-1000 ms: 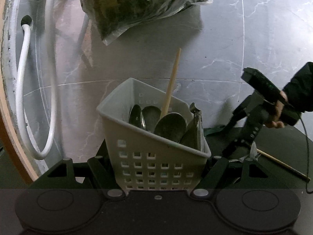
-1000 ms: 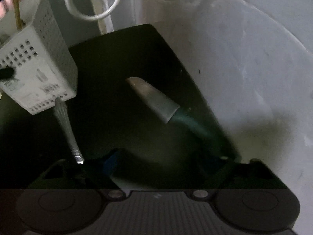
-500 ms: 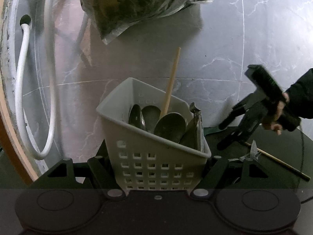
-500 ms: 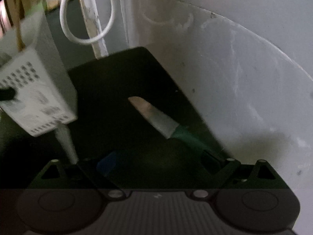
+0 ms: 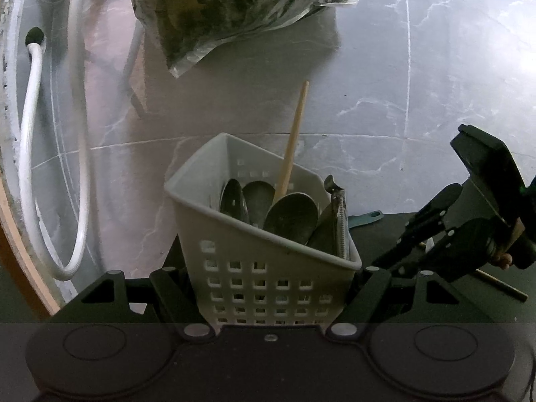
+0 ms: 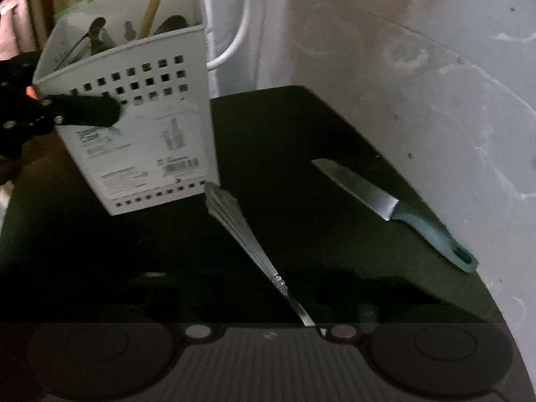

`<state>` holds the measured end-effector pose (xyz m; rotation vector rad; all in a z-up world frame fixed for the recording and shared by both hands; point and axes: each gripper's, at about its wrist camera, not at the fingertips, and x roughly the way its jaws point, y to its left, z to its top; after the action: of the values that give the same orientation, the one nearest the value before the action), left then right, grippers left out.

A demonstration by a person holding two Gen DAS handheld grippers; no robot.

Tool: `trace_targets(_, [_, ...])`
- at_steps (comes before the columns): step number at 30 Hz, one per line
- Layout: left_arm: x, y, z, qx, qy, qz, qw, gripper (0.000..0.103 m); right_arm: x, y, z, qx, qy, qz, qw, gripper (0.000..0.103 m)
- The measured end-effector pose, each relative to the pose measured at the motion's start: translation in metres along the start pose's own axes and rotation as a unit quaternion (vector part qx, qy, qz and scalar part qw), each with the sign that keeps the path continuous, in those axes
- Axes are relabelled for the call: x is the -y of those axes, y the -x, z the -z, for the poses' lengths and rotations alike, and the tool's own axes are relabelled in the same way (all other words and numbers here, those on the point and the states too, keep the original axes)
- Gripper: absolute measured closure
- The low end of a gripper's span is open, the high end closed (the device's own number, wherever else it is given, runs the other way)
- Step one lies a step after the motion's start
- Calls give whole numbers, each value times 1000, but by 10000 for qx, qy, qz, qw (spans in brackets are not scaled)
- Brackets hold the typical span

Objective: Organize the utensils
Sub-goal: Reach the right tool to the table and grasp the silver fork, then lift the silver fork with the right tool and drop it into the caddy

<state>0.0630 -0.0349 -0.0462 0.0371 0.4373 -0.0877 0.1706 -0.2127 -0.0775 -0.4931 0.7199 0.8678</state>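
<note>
A white perforated utensil basket stands on a dark mat, held between the fingers of my left gripper. It holds several metal spoons, a wooden stick and a ribbed metal handle. In the right wrist view the basket is at upper left with a left finger against its side. My right gripper is shut on a silver utensil with a ribbed handle pointing toward the basket. The right gripper also shows in the left wrist view.
A knife with a green handle lies on the dark mat near the marble wall. A white hose loops at the left. A plastic bag of greens leans on the wall. A chopstick lies at right.
My right gripper has lifted and moved left toward the basket with the silver utensil. The knife now lies farther right in its view. The left gripper and basket have not moved.
</note>
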Motion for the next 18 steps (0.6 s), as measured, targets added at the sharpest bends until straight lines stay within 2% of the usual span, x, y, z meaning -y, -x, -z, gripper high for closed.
trace_targets(2, [-2,0,1,19,-20,74,10000,26,-2,10,3,240,-160,178,9994,88])
trace_targets(5, [-6,-1,2,33,-66,189,9998,26,-2,32,2,726,-582,732,9930,95])
trace_targets(9, [-10,-3,0,35,-139,370,9992,26,2,65,-2,1575,-1527,1302,9669,96])
trace_targets(12, [-13,-6,-1,32,-187,488,9986,26,-2,82,-7,1987,-1938,1519,9486,96])
trace_targets(15, [-16,-8,-2,27,-233,594,9980,26,-12,104,-19,2368,-2130,1738,9319,96])
trace_targets(18, [-19,-10,-2,35,-253,672,9974,26,-29,139,-42,2797,-1925,1914,9209,96])
